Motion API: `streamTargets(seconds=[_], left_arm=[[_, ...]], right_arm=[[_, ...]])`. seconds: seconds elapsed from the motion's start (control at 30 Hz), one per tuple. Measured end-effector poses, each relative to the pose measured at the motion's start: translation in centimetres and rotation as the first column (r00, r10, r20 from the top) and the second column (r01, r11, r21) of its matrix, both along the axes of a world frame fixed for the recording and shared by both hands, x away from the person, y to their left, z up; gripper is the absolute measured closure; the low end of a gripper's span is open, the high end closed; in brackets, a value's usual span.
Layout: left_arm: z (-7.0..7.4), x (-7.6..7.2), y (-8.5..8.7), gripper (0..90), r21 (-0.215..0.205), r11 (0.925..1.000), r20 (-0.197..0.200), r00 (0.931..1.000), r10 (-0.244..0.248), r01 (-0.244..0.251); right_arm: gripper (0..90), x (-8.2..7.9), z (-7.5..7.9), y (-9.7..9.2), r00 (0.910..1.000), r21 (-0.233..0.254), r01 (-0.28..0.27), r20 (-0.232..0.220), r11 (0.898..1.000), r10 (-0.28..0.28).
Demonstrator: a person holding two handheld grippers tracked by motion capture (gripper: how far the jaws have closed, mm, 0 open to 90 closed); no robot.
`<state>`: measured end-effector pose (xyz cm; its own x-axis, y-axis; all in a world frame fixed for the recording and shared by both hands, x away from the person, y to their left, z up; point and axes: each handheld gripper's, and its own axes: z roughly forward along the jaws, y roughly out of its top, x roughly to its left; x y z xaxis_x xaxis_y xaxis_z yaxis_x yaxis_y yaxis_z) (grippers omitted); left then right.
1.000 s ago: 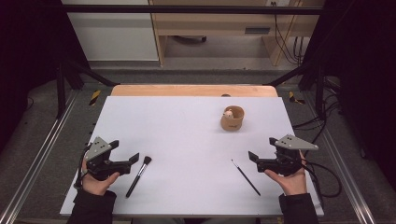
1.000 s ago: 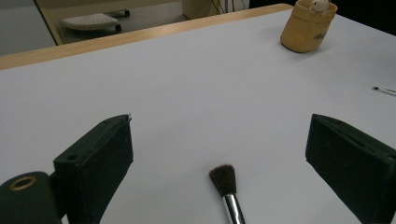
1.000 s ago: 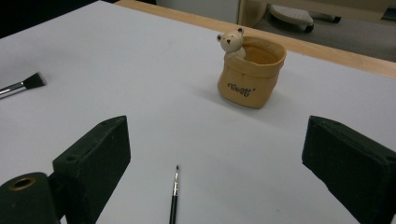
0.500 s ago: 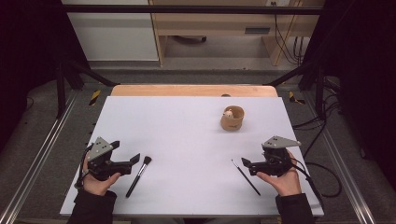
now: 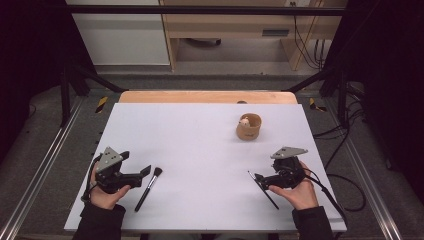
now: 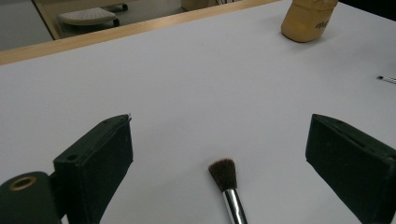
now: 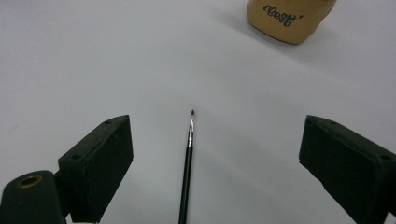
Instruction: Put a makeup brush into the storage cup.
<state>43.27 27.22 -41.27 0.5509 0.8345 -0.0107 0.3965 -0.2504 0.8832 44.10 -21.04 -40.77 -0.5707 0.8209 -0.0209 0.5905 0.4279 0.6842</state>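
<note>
I read one marking: dark script lettering on the side of the tan cup [image 7: 292, 18], upside down in the right gripper view, seemingly "Best", beyond and right of the right gripper's [image 7: 215, 154] jaws. In the left gripper view the same cup [image 6: 306, 18] showed lettering too blurred to read.

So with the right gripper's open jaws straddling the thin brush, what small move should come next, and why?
Probably lower the right gripper and close on the thin brush. Its jaws stand open on either side of the handle, which lies flat on the white table. The tan cup looks a likely destination.
</note>
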Motion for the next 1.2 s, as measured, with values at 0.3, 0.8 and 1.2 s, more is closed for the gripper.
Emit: streamTargets(seconds=[0.3, 0.8, 1.2], left_arm=[[-0.1, 0.1, -0.2, 6.7, 0.006, 1.0000, -0.007, 1.0000, -0.006, 0.006], [-0.2, 0.1, -0.1, 6.7, -0.001, 1.0000, -0.010, 0.9999, -0.005, 0.005], [-0.2, 0.2, 0.0, 6.8, 0.002, 1.0000, -0.013, 0.9999, -0.005, 0.005]], right_arm=[[12.2, 0.7, -0.1, 0.9, 0.9987, -0.040, -0.017, -0.048, 0.999, 0.015], [16.5, 2.5, -0.4, 2.5, 0.9801, -0.159, -0.053, -0.197, 0.986, 0.021], [25.0, 3.3, -0.8, 3.4, 0.9625, -0.213, -0.067, -0.271, 0.975, 0.007]])
